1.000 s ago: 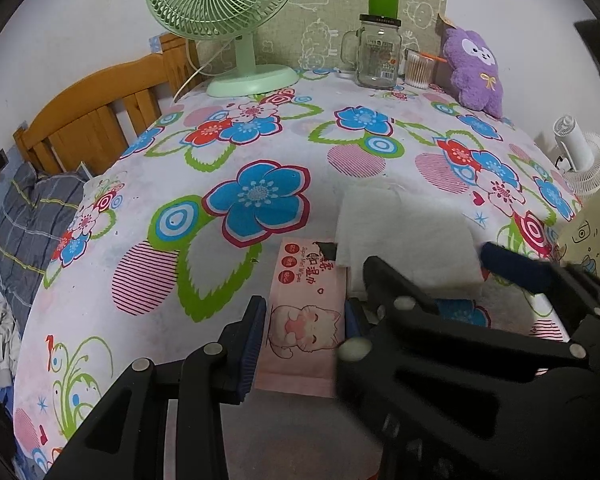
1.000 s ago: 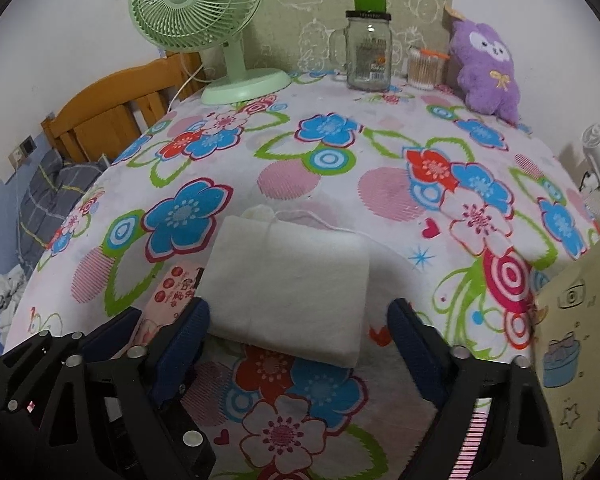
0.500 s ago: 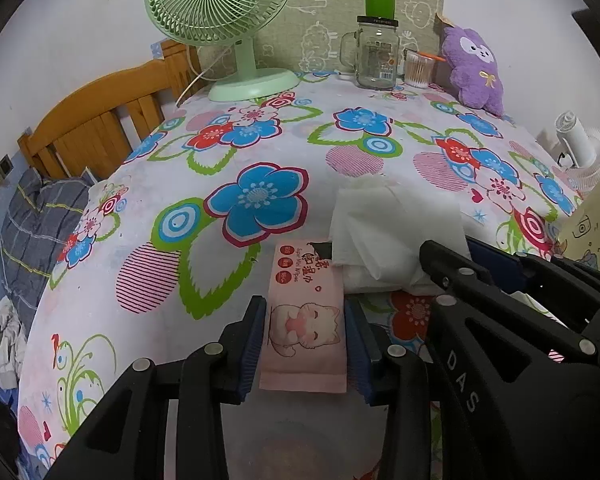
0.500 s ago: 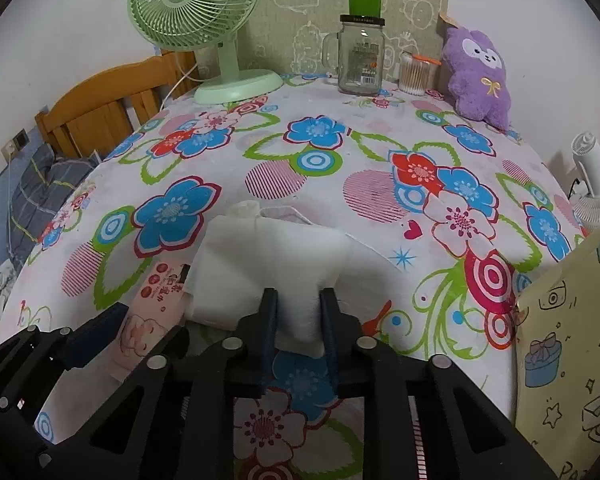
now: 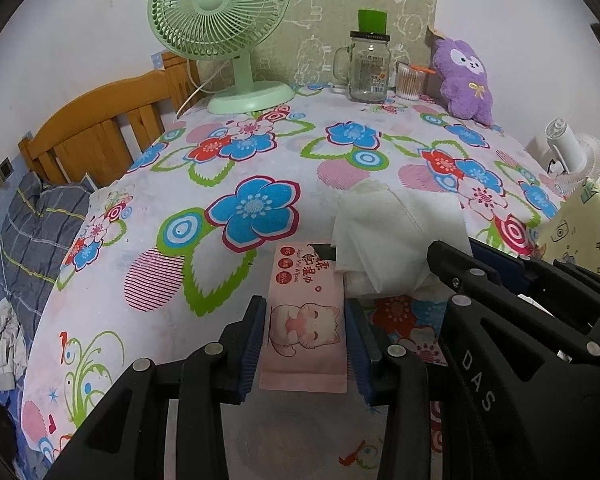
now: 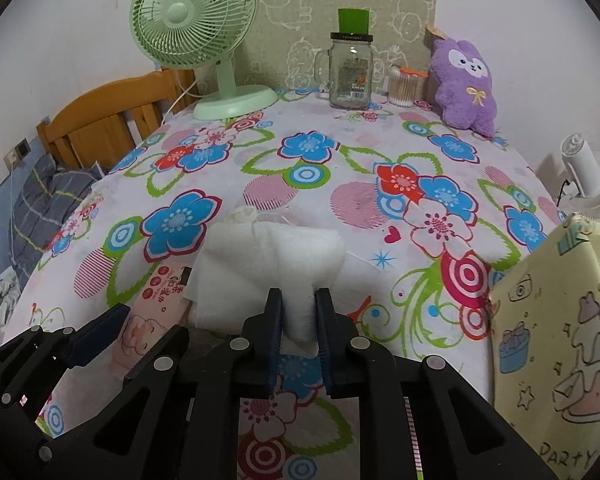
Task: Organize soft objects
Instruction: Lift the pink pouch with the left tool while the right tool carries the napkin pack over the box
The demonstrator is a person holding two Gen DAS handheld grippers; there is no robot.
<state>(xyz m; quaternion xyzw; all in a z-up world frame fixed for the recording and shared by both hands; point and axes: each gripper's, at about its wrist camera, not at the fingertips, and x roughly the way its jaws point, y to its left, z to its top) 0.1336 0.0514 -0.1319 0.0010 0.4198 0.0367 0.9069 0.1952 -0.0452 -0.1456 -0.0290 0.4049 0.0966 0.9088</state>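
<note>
Left gripper clamps the pink wipes packet at the near bench edge; a second ago it stood wide. Right gripper, open then, now pinches the white cloth bunched just right of the packet. Far back, a glass jar holds a green piece.

You can read "DAS" on the black plastic right claw, "Super Mini Wipes" on the pink cat-printed wipes packet, and "PARTY" on the pale yellow paper gift bag.
</note>
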